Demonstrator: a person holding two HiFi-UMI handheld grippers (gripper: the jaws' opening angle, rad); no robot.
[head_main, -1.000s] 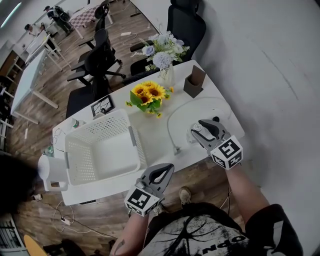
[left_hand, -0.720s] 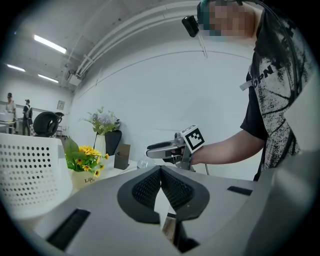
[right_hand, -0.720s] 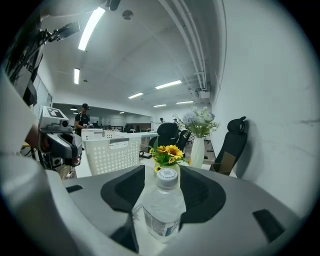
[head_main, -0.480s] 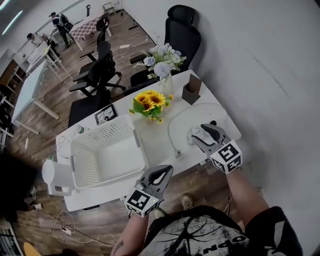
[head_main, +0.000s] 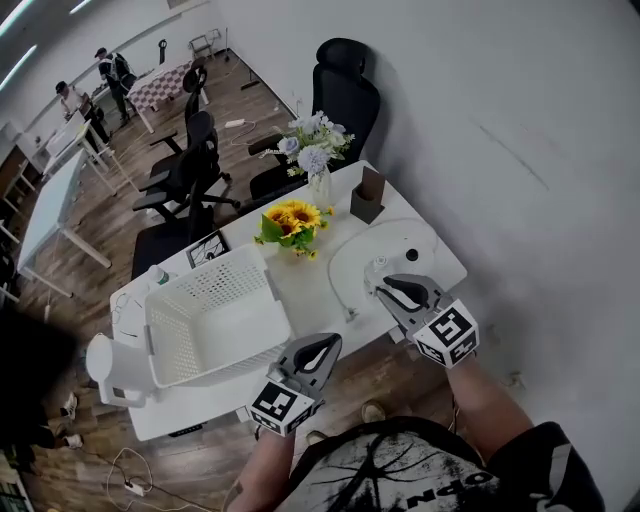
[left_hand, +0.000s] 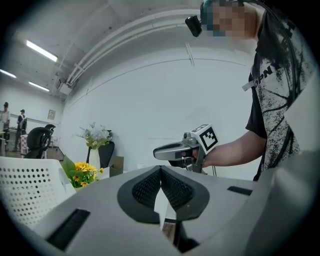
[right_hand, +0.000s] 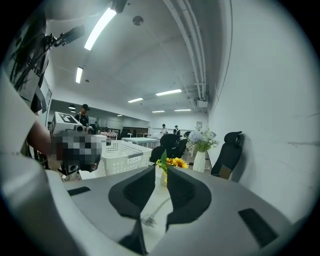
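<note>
My right gripper (head_main: 385, 288) hovers over the right part of the white table (head_main: 305, 290). Its jaws stand a narrow gap apart with nothing between them, so it is open (right_hand: 161, 175). A clear bottle with a white cap (head_main: 378, 267) stands on the table just past its tips and is hidden in the right gripper view. My left gripper (head_main: 322, 347) hangs off the table's near edge, shut and empty (left_hand: 160, 172). In the left gripper view the right gripper (left_hand: 175, 150) shows side-on, held in a hand.
A white perforated basket (head_main: 165, 340) fills the table's left half. Sunflowers (head_main: 285, 222), a vase of pale flowers (head_main: 312, 160) and a brown box (head_main: 367, 195) stand at the far side. A white cable (head_main: 335, 265) loops near the bottle. Black chairs (head_main: 345, 85) stand behind.
The bottle that stood between my right gripper's jaws is out of them now; the jaws have narrowed and the gripper has pulled back and up. The head view has risen.
</note>
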